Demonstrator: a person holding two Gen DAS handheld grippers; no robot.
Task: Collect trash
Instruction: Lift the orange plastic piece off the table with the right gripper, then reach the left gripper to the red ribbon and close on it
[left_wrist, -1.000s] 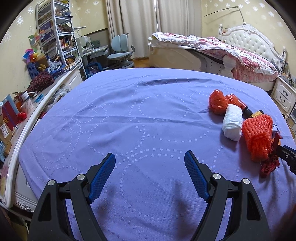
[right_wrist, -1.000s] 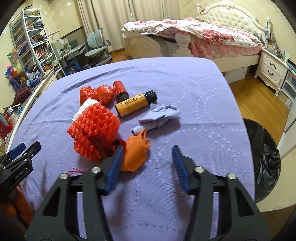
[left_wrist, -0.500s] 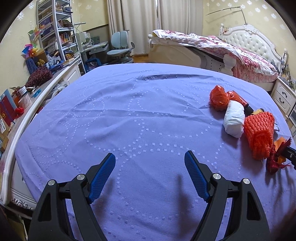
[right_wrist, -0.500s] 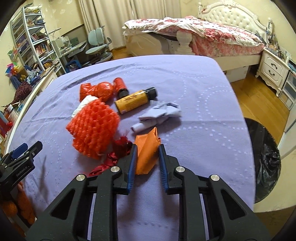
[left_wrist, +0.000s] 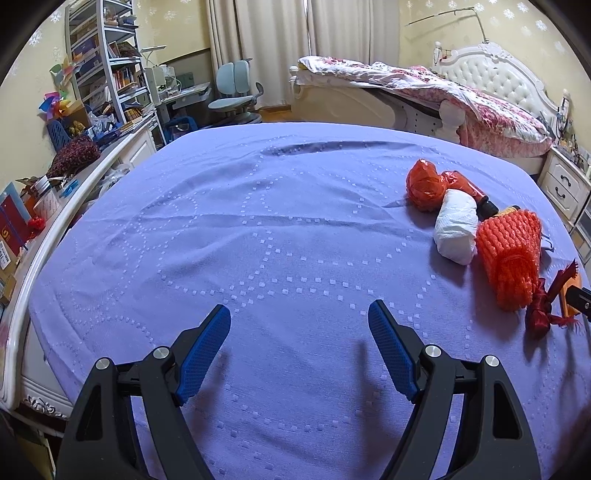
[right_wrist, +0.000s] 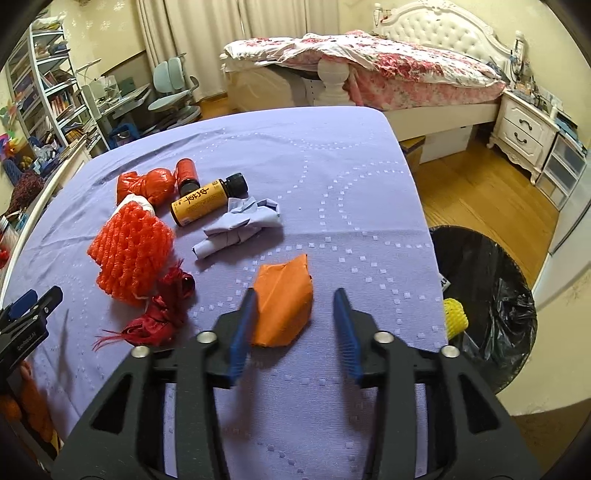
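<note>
My right gripper (right_wrist: 293, 325) is open; an orange paper scrap (right_wrist: 283, 303) lies on the purple cloth between its fingers, close to the left one. Nearby lie a red foam net (right_wrist: 131, 254), a red shred bundle (right_wrist: 162, 314), a crumpled lilac cloth piece (right_wrist: 240, 230), an orange bottle (right_wrist: 207, 199), a small red bottle (right_wrist: 186, 175) and a red plastic wad (right_wrist: 147, 184). My left gripper (left_wrist: 299, 349) is open and empty over bare cloth; the foam net (left_wrist: 511, 260) and a white paper wad (left_wrist: 456, 230) lie to its right.
A black-lined trash bin (right_wrist: 487, 310) holding a yellow foam net (right_wrist: 455, 317) stands on the floor off the table's right edge. A cluttered white shelf ledge (left_wrist: 55, 206) runs along the left edge. A bed (right_wrist: 369, 74) and nightstand (right_wrist: 524, 129) stand behind.
My right gripper, shut on the orange scrap half a second ago, has opened and the scrap now lies on the cloth, further right toward the bin. The left gripper barely moved.
</note>
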